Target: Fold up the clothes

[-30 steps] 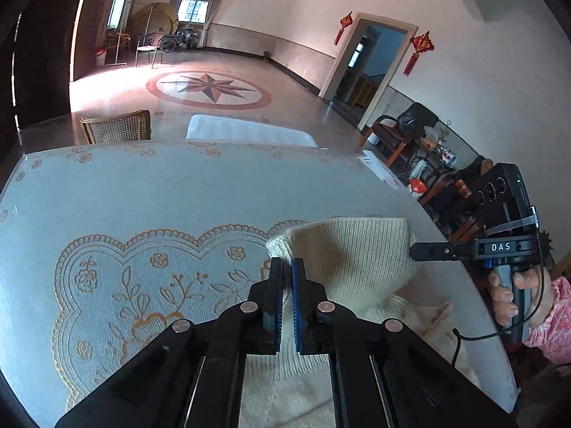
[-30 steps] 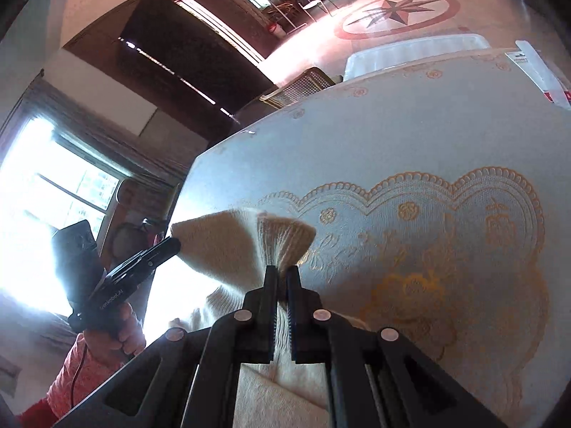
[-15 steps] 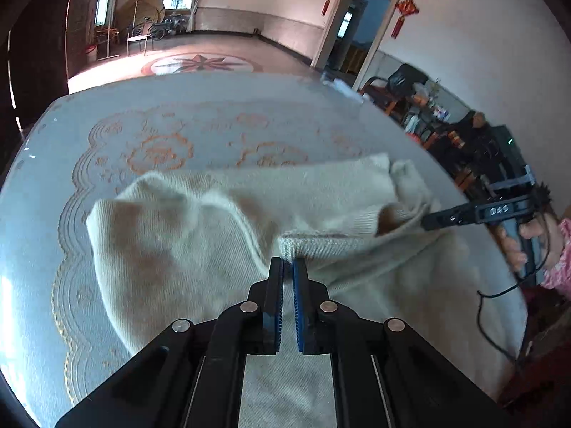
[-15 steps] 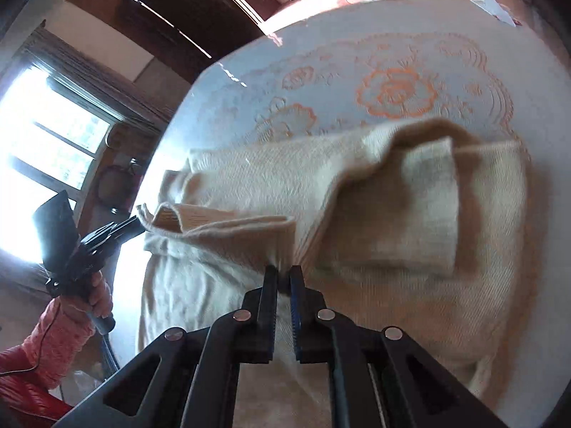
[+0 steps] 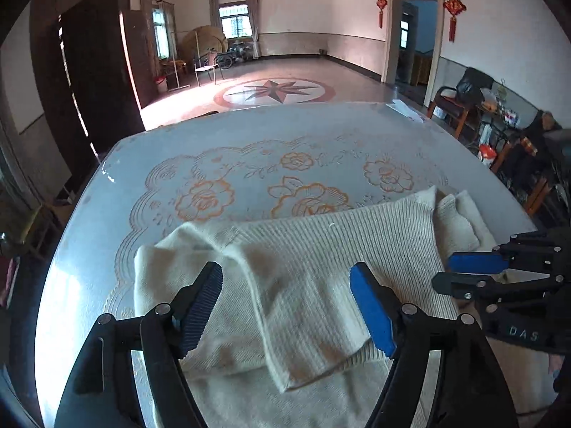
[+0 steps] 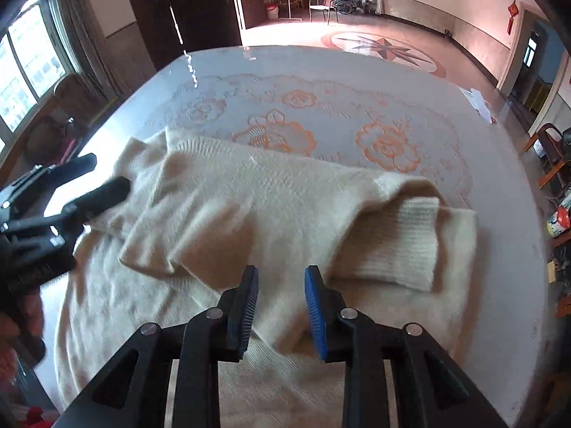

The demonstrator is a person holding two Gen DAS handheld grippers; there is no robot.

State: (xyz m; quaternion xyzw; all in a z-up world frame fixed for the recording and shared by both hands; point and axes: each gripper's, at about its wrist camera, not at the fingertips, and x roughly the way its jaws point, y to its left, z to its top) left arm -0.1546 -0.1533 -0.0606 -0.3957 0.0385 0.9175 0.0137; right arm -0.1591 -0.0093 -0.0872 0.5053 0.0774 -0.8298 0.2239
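A cream knitted sweater point(image 5: 321, 249) point(image 6: 257, 207) lies on the table, its upper part folded back over its body. Just above the folded edge, my left gripper point(image 5: 285, 299) is open, jaws still opening wide; the cloth lies under them, free of the pads. In the right wrist view my right gripper point(image 6: 280, 299) is opening too; a narrow gap shows, with the folded edge below it and no pad pressing. A ribbed cuff point(image 6: 399, 246) rests on the fold at the right. Each gripper shows in the other's view: right gripper point(image 5: 460, 271), left gripper point(image 6: 92, 185).
The round table carries a glossy cloth point(image 5: 249, 164) with orange flower patterns. A white paper item point(image 6: 478, 101) lies near its far edge. Wooden chairs point(image 5: 460, 103) and cluttered shelves stand to the right. A tiled floor with a star medallion point(image 5: 274, 91) lies beyond.
Both grippers carried the sweater's edge across the table and laid it over the body. Both then let go: shut jaws have parted, the left wide, the right a little.
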